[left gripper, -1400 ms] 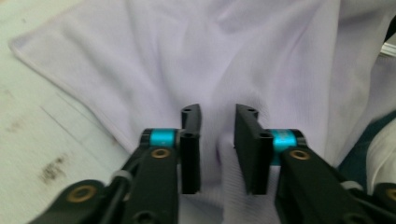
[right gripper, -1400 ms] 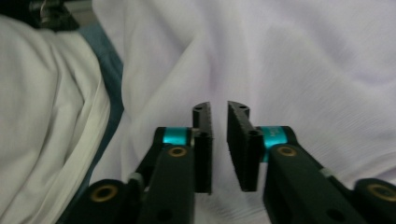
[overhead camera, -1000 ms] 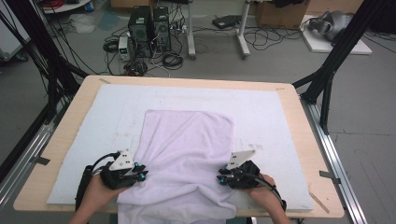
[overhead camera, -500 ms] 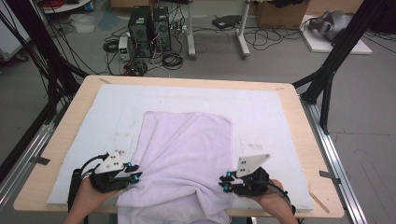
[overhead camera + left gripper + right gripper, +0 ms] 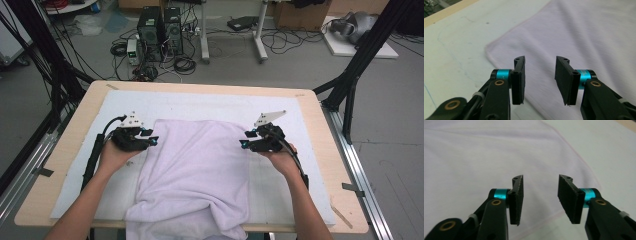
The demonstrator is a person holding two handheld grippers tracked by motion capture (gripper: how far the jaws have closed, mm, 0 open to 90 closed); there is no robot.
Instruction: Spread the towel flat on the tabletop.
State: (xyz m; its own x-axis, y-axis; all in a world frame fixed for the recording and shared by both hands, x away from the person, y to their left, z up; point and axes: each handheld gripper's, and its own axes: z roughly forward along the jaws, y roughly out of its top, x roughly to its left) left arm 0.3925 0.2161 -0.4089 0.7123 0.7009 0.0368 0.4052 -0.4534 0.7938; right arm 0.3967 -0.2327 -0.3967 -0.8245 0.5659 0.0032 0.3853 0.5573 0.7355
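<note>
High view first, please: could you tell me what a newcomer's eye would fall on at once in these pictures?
The pale lilac towel draws the eye: it lies in the middle of the white mat, its near end rumpled and hanging over the table's front edge. The left gripper and the right gripper flank its far corners, their jaws having just been opening, with nothing between the fingers.

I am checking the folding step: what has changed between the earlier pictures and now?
Both grippers moved from the near edge up to the far corners of the towel. The left gripper and right gripper have just been opening their jaws, with nothing between them. The towel's near edge bunched and shifted slightly. The white mat and table stayed as they were.
</note>
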